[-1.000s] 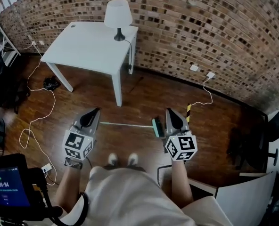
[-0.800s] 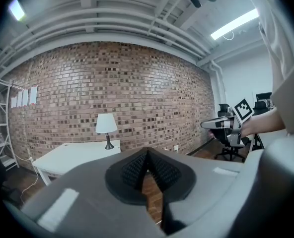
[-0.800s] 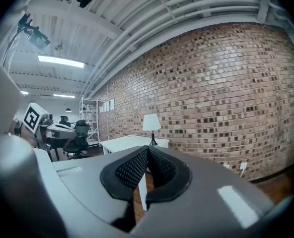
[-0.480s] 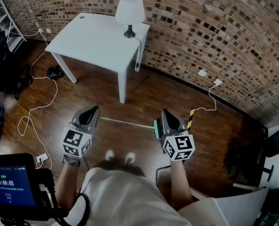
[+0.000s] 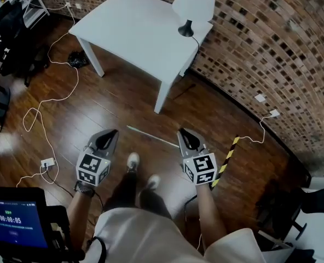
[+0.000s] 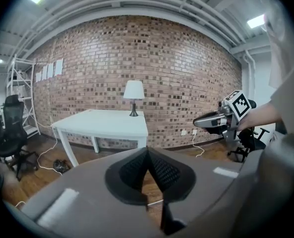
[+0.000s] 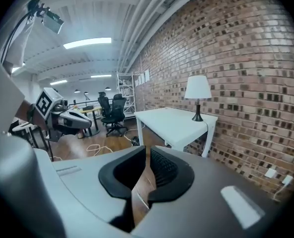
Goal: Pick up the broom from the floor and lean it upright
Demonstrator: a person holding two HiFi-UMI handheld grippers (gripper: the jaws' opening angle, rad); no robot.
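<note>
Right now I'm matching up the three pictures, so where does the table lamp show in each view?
Head view: lamp at the top, right of centre, on the white table.
Left gripper view: lamp just left of centre, on that table.
Right gripper view: lamp right of centre, on that table's right end.
Shared landmark: the white table against the brick wall.

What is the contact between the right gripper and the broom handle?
Apart. Right gripper view: the right gripper has its jaws opening with nothing between them; the broom handle is a thin line on the floor beyond.
</note>
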